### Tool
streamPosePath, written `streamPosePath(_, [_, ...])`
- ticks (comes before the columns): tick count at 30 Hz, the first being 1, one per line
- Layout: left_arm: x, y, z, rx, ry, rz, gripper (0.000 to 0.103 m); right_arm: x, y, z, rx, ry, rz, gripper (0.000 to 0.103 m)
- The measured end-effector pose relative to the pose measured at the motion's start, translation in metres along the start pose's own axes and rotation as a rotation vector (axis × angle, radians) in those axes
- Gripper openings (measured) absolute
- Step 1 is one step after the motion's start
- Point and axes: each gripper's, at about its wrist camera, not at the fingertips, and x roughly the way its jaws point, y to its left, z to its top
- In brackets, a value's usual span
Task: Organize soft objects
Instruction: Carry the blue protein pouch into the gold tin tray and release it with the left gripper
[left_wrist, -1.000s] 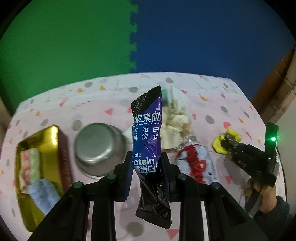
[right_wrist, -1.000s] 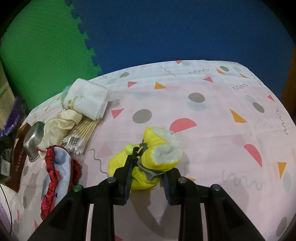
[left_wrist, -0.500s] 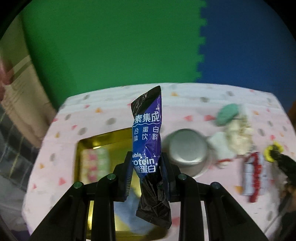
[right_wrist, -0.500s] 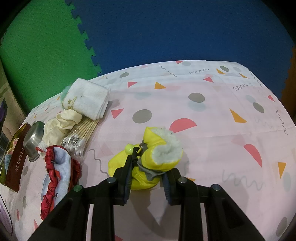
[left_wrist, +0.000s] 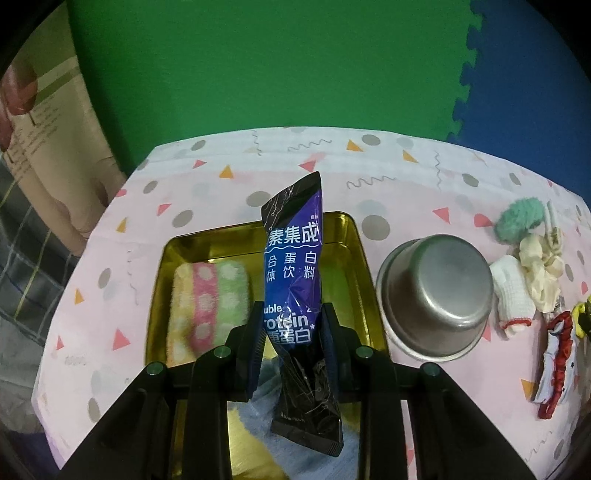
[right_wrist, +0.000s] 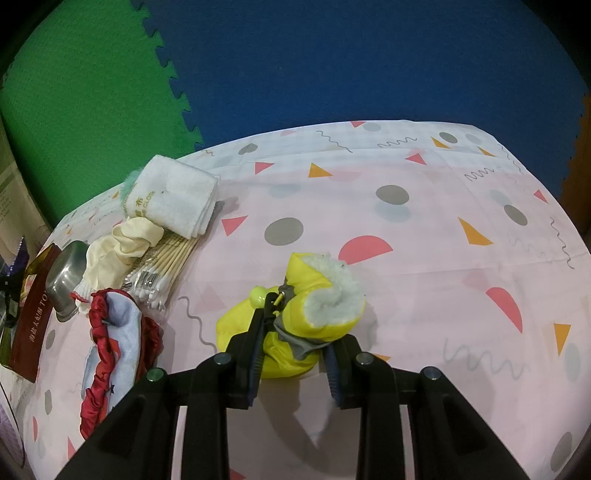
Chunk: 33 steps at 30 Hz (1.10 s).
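Observation:
My left gripper (left_wrist: 293, 332) is shut on a purple protein drink pouch (left_wrist: 293, 258) and holds it upright above the gold tin (left_wrist: 354, 236). In the tin lie a striped dotted sponge cloth (left_wrist: 207, 295) and a pale blue cloth (left_wrist: 266, 428). My right gripper (right_wrist: 295, 354) is shut on a yellow fleece-lined bootie (right_wrist: 306, 314) resting on the tablecloth.
An upturned steel bowl (left_wrist: 436, 295) stands right of the tin. Beyond it lie a white glove (left_wrist: 513, 291), a cream scrunchie (left_wrist: 539, 266), a teal puff (left_wrist: 519, 218) and a red-trimmed pouch (right_wrist: 110, 339). A folded white towel (right_wrist: 173, 199) and cotton swabs (right_wrist: 166, 266) lie left of the bootie.
My left gripper has swung left with the pouch, from over the steel bowl to over the gold tin. The right gripper and bootie have not moved.

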Motion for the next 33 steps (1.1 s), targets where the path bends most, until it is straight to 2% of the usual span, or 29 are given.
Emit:
streamPosePath(10, [0.026, -0.011, -0.001, 0.000, 0.045, -0.017, 0.025, 0.000, 0.000, 0.000, 0.000, 0.000, -0.001, 0.029])
streamPosePath(16, [0.018, -0.010, -0.003, 0.003, 0.024, -0.015, 0.028, 0.000, 0.000, 0.000, 0.000, 0.000, -0.001, 0.029])
streamPosePath(19, [0.006, -0.005, -0.005, -0.006, -0.004, -0.022, 0.035, 0.000, 0.000, 0.000, -0.002, 0.000, -0.004, 0.029])
streamPosePath(21, [-0.005, -0.002, -0.009, -0.017, -0.034, -0.005, 0.045, 0.000, 0.000, 0.000, -0.005, 0.001, -0.007, 0.029])
streamPosePath(25, [-0.026, 0.002, -0.020, -0.034, -0.080, 0.016, 0.050, 0.000, 0.002, 0.001, -0.009, 0.000, -0.009, 0.030])
streamPosePath(29, [-0.041, 0.009, -0.033, -0.077, -0.102, 0.041, 0.064, -0.002, 0.004, 0.001, -0.020, -0.007, -0.020, 0.028])
streamPosePath(33, [-0.047, 0.014, -0.044, -0.097, -0.110, 0.064, 0.067, -0.007, 0.007, 0.001, -0.036, -0.009, -0.048, 0.026])
